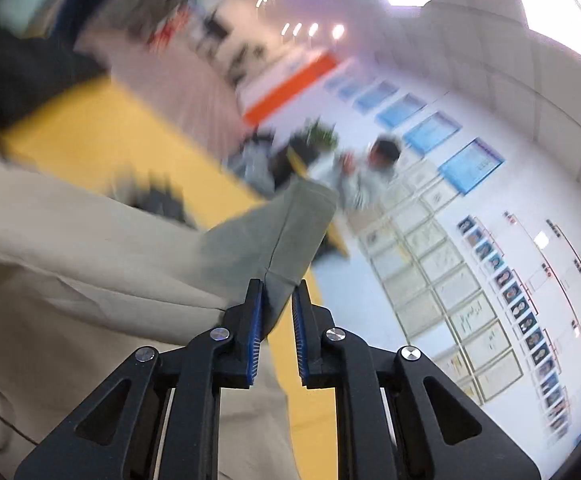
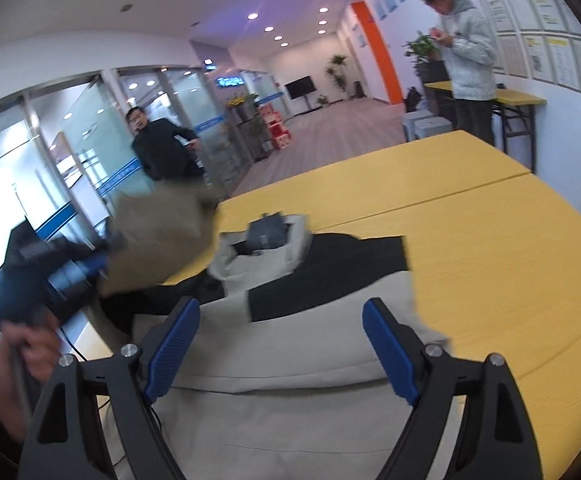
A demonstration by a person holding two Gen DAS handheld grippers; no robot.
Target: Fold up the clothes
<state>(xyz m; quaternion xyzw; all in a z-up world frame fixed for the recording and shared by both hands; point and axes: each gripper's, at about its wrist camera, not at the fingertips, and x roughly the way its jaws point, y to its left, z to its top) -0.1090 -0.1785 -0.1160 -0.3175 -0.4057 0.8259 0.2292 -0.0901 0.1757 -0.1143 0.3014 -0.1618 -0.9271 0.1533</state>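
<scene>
Only one jacket point(image 2: 290, 344) lies between two hand-held grippers.

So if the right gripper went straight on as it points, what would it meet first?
Probably the jacket on the yellow table: the open right gripper points over its grey and black panels, though depth is unclear.

"What carried the clothes?"

"A yellow table point(image 2: 470, 240), with a seam running across its top where two boards met."

"And what lay on it?"

"A beige and black jacket point(image 2: 290, 344) was spread over the near side, its grey-lined hood point(image 2: 266, 248) toward the middle. The far side was bare yellow."
</scene>
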